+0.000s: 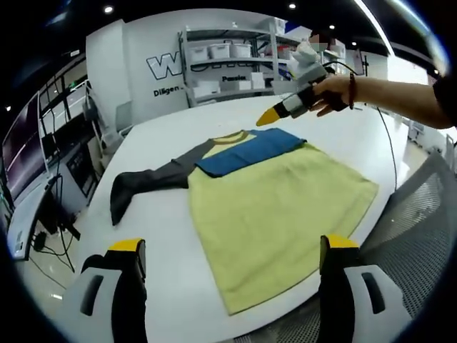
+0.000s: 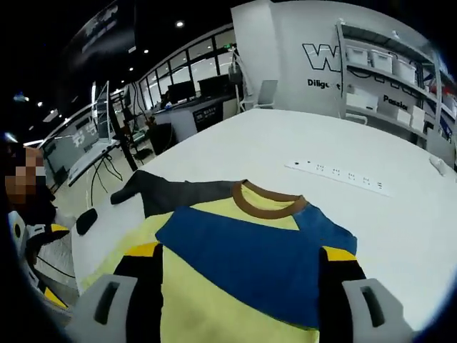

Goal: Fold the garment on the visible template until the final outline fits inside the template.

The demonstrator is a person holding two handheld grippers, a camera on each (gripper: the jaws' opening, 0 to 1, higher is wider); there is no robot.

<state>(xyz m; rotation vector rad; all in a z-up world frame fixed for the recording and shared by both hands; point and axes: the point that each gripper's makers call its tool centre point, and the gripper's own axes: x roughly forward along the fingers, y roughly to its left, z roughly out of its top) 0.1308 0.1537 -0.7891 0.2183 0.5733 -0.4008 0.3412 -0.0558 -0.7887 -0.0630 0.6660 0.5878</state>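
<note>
A shirt lies flat on the white table (image 1: 157, 214). It has a yellow-green body (image 1: 278, 214), a blue chest panel (image 1: 246, 151) and a brown collar (image 1: 232, 135). One dark grey sleeve (image 1: 146, 182) stretches out to the left. My left gripper (image 1: 234, 246) hovers open above the hem, near the table's front edge. My right gripper (image 1: 268, 117), held by a hand, hangs above the table just beyond the collar. In the right gripper view my right gripper (image 2: 243, 254) stands open over the blue panel (image 2: 250, 250), with the collar (image 2: 268, 201) and the grey sleeve (image 2: 175, 193) ahead.
A flat white power strip (image 2: 339, 176) lies on the table beyond the collar. Shelves with white boxes (image 1: 228, 64) stand at the back. Desks with monitors (image 1: 32, 150) line the left side. A mesh chair (image 1: 421, 214) stands by the table's right edge.
</note>
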